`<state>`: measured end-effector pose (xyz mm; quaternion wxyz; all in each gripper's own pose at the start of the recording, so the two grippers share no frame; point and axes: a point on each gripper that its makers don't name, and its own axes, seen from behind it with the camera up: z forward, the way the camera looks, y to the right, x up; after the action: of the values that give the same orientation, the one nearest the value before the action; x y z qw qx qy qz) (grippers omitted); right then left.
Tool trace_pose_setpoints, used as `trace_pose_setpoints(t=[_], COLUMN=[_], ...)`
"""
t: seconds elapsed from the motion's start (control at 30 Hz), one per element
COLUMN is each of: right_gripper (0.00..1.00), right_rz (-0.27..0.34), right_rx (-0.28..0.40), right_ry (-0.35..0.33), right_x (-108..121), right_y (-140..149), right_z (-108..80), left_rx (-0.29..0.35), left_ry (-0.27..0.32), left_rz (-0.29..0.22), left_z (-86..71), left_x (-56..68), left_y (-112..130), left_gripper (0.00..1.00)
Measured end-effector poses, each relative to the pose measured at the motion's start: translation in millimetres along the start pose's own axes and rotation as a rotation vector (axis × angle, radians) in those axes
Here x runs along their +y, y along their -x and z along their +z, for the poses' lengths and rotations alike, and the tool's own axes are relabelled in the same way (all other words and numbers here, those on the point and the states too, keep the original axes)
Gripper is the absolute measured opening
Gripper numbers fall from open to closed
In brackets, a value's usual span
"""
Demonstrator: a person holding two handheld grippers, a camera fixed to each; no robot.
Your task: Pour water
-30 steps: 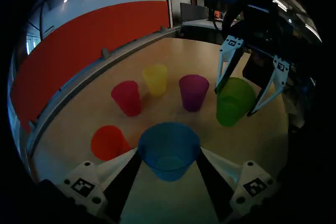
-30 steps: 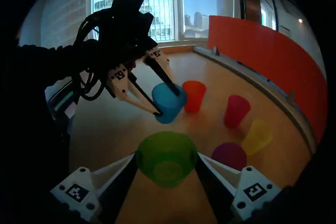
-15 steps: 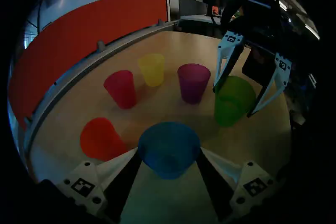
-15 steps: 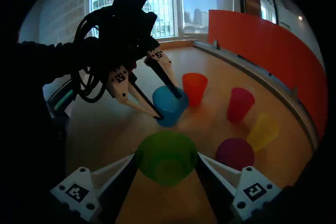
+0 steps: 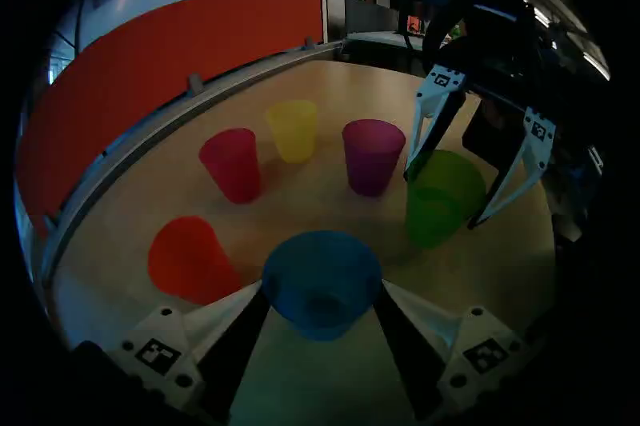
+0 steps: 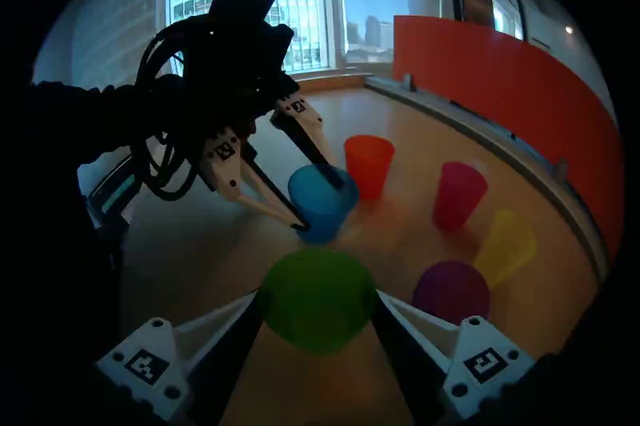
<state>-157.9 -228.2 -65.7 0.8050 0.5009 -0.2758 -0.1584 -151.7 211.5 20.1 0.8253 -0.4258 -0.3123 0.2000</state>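
Note:
A blue cup (image 5: 322,282) sits between the fingers of my left gripper (image 5: 322,298), which is shut on it, held just above the wooden table (image 5: 320,202). In the right gripper view the same blue cup (image 6: 322,201) shows with the left gripper (image 6: 316,202) around it. My right gripper (image 6: 317,310) is shut on a green cup (image 6: 317,298). From the left gripper view the green cup (image 5: 442,196) hangs at the right between the right gripper (image 5: 440,198) fingers. I cannot make out water in either cup.
On the table stand an orange cup (image 5: 190,258), a pink cup (image 5: 232,164), a yellow cup (image 5: 293,129) and a purple cup (image 5: 371,156). A red wall panel (image 5: 160,58) and a rail run along the table's far side. A person's dark sleeve (image 6: 80,130) holds the left gripper.
Both grippers keep their cups. The left view has shifted slightly, with the standing cups sliding left and down. In the right view the green cup has tipped forward a little.

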Motion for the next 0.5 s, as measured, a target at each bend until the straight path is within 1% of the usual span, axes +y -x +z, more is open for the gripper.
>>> trace_pose_setpoints(t=[0.27, 0.5], right_gripper=[0.92, 0.92], right_rz=[-0.006, -0.01], right_rx=[-0.016, -0.024], right_ry=[0.006, 0.012], right_x=[-3, -3], right_y=[9, 16], right_z=[3.0, 4.2], left_rx=[-0.005, -0.031], left_ry=[-0.002, -0.009], left_rz=[-0.008, 0.0], left_z=[-3.6, -3.2], left_x=[-0.3, -0.1], left_y=[6, 14], left_gripper=[0.87, 0.87])
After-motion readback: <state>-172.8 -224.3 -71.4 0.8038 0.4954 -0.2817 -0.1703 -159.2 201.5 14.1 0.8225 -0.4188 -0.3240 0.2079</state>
